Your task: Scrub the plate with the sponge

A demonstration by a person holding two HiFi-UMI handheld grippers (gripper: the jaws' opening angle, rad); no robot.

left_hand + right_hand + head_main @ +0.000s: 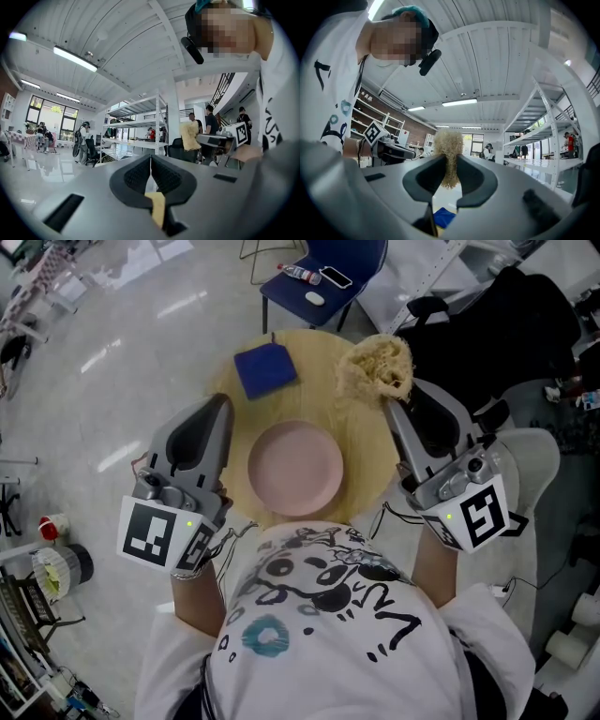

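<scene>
Right gripper [389, 401] has the sponge [375, 367] pinched; left gripper [223, 404] is clamped shut, empty. Plate [295, 468] sits mid-bench [319, 381], so I'd say the scrubbing's all still to do.

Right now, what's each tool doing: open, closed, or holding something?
Left tool: closed, nothing in it.
Right tool: closed on the tan fibrous sponge.

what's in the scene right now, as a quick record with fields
surface: round wooden table
plate: pink plate, empty, at the table's middle
sponge: fibrous tan sponge, clamped in the right gripper, not touching the plate
left gripper: jaws together, holding nothing, beside the table's left edge
other: blue square pad flat on the table beyond the plate, apart from it
</scene>
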